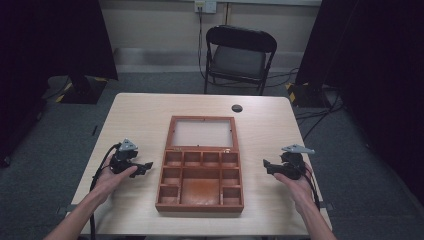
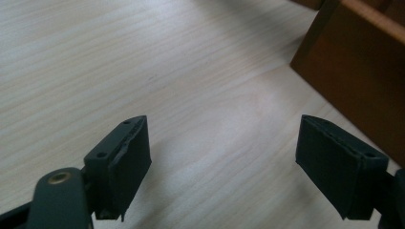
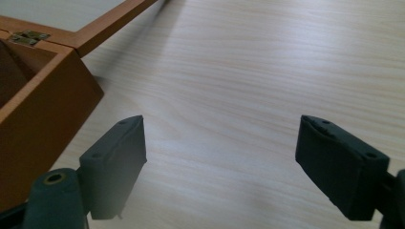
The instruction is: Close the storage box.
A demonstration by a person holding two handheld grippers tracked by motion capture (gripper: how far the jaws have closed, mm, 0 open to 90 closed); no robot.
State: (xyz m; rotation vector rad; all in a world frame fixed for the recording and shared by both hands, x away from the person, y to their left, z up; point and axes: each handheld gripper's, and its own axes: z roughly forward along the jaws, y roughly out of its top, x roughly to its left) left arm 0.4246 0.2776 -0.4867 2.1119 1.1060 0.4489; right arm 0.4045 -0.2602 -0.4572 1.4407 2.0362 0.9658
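A brown wooden box (image 1: 200, 172) with several small compartments lies open at the middle of the table, its glass-paned lid (image 1: 202, 133) folded flat behind it. To its left a hand holds my left gripper (image 1: 146, 167), jaws pointing at the box and open with only bare tabletop between them (image 2: 222, 167); the box's wall (image 2: 353, 71) shows at the upper right. My right gripper (image 1: 267, 165) is held to the right of the box, jaws open over bare wood (image 3: 219, 167). A box corner with a brass hinge (image 3: 27, 36) shows at the left.
The light wooden table (image 1: 135, 120) has a dark round cable port (image 1: 237, 108) near its far edge. A black folding chair (image 1: 238, 57) stands behind the table. Dark curtains hang at both sides, and cables run across the grey floor.
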